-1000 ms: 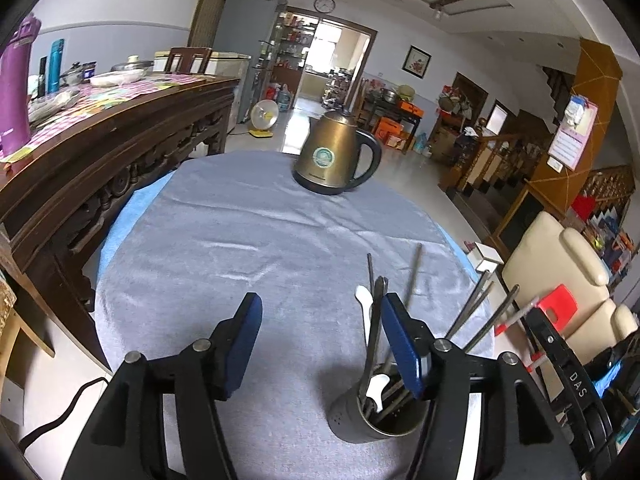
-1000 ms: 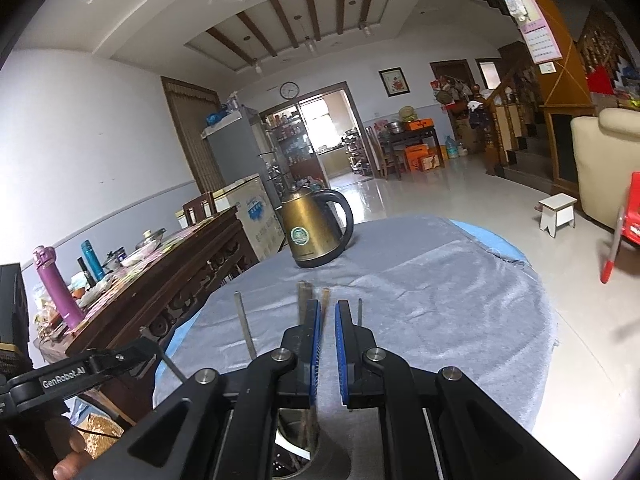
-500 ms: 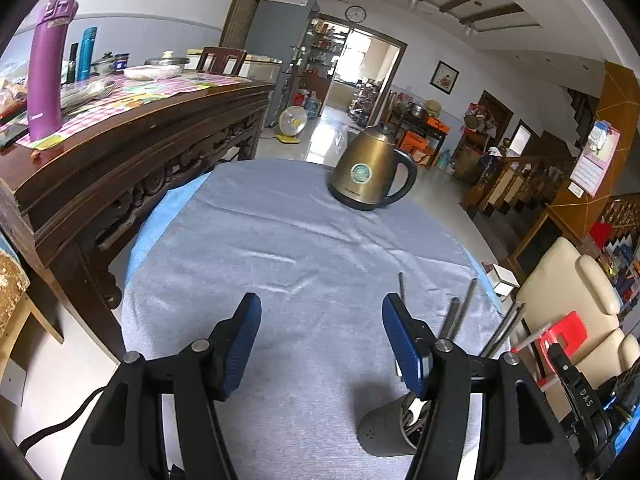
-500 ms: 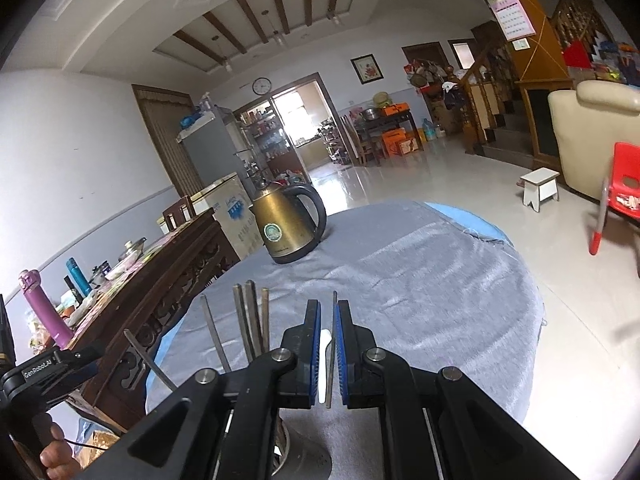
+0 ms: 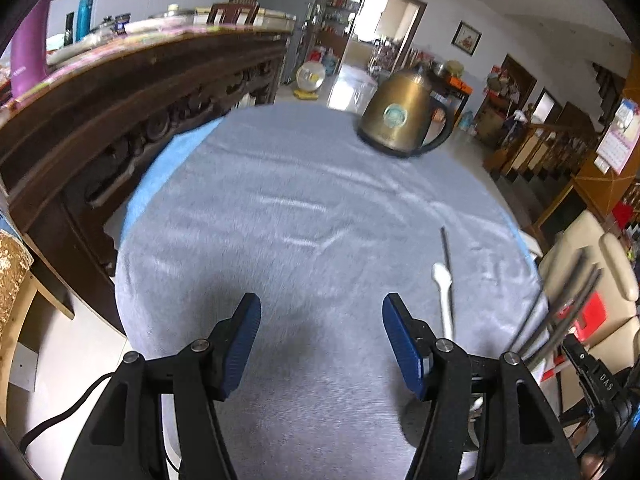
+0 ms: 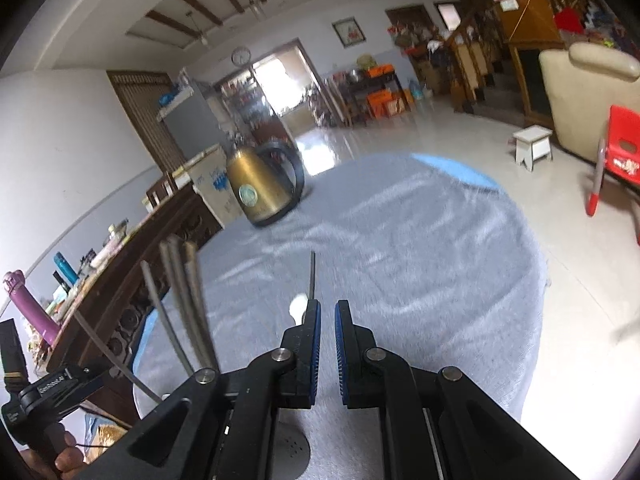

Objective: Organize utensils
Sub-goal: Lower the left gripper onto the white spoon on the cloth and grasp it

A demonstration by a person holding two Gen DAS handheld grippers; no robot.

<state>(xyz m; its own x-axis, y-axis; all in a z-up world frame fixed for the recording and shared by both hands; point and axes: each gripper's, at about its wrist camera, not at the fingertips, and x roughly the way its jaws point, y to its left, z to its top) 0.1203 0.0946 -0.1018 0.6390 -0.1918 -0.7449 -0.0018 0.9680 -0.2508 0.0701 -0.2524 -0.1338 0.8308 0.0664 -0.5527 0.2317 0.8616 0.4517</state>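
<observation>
Metal chopsticks (image 6: 180,300) and a white spoon (image 5: 444,296) lean in a grey holder (image 6: 294,450)

Wide bare grey cloth (image 5: 304,216) ahead, free to pass. Kettle (image 5: 400,116) blocks far edge; spoon (image 5: 443,296) & upright chopsticks (image 6: 182,300) crowd near side.

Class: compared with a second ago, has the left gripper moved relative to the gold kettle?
Yes. The left gripper has dipped down and swung left: the gold kettle now sits further right, and the utensil holder has slid behind its right jaw.

Kettle (image 5: 402,118) far on table (image 5: 280,208); spoon (image 5: 445,296) nearer, right
</observation>
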